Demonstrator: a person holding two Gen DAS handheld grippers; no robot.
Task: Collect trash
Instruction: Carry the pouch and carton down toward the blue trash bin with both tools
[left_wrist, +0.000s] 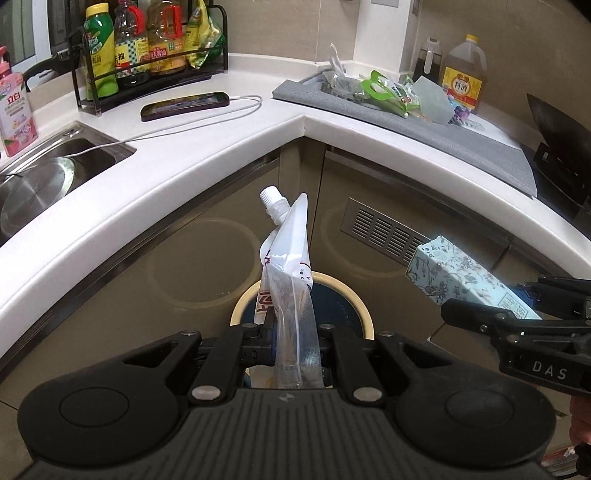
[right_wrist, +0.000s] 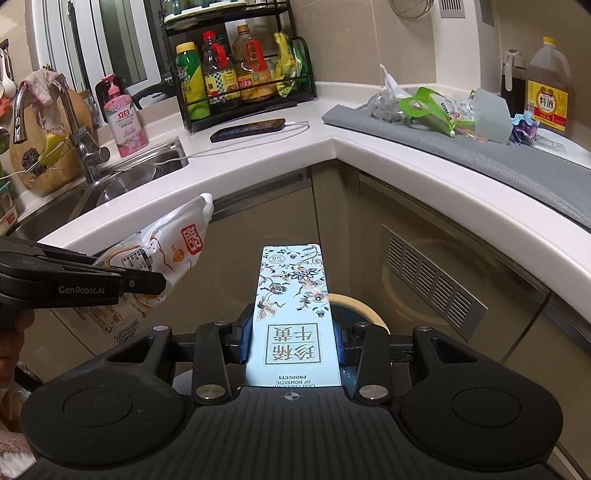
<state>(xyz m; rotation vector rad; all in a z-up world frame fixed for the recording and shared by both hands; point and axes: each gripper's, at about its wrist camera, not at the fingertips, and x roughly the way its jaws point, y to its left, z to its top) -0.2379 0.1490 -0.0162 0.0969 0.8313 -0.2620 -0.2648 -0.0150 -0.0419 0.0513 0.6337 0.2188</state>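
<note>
My left gripper (left_wrist: 293, 345) is shut on a white spouted pouch (left_wrist: 286, 258), which stands upright over a round trash bin with a cream rim (left_wrist: 364, 308) on the floor. From the right wrist, that pouch (right_wrist: 162, 254) shows at the left in the left gripper (right_wrist: 147, 282). My right gripper (right_wrist: 293, 345) is shut on a pale blue floral box (right_wrist: 293, 295), held flat over the bin rim (right_wrist: 364, 308). The box (left_wrist: 454, 275) and right gripper (left_wrist: 476, 314) appear at the right of the left wrist view. More trash (left_wrist: 391, 94) lies on a grey mat (left_wrist: 443, 136).
A white L-shaped counter (left_wrist: 207, 155) wraps around the corner, above beige cabinets with a vent (left_wrist: 391, 230). A phone on a cable (left_wrist: 184, 105), a bottle rack (left_wrist: 147, 55), a sink (left_wrist: 48, 173) and a cooking wine jug (left_wrist: 463, 74) stand on it. A black wok (left_wrist: 557, 129) is far right.
</note>
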